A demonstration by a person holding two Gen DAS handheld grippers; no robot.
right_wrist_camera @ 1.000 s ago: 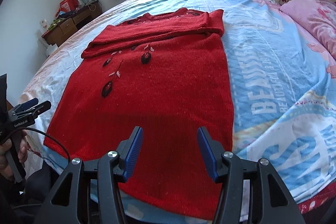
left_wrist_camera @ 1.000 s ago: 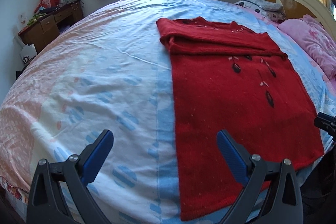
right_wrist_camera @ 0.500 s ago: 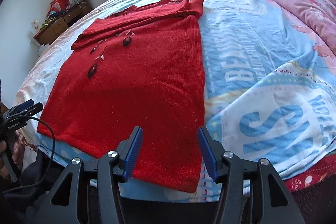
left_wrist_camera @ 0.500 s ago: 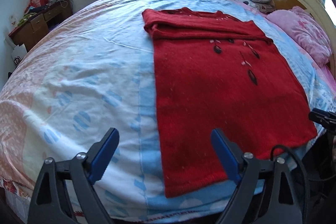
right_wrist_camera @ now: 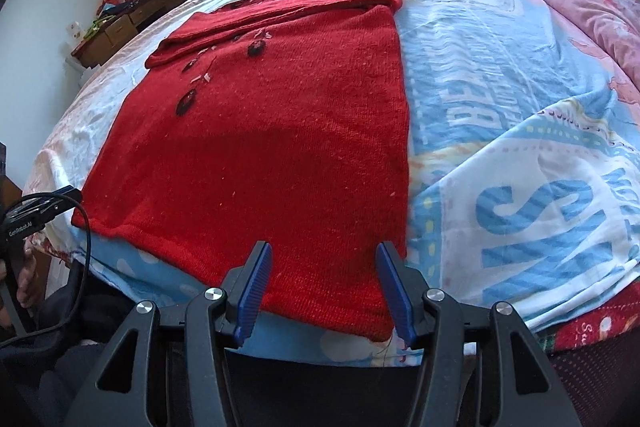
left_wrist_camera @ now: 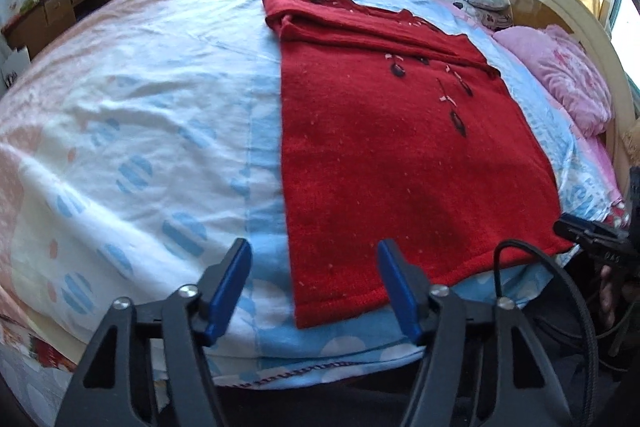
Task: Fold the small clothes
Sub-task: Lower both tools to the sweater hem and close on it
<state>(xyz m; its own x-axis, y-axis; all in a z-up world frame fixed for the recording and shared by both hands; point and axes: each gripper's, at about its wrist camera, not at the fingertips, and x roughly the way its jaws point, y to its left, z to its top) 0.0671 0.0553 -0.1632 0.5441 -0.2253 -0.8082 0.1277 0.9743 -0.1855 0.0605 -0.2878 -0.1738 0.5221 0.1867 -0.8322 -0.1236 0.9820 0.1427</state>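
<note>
The left gripper (left_wrist_camera: 314,283) is squeezing narrower, holding nothing, and the right gripper (right_wrist_camera: 324,285) is waiting open, both nearing the red sweater's (left_wrist_camera: 400,155) bottom corners to lift them.

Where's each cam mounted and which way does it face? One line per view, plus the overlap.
Left wrist: on the left gripper, looking down over the bed's near edge at the red sweater's left hem corner; own open fingers show.
Right wrist: on the right gripper, facing the sweater's right hem corner; own open fingers show.
Shared: sweater, bedsheet, desk, window; each sees the other gripper at its edge.
</note>
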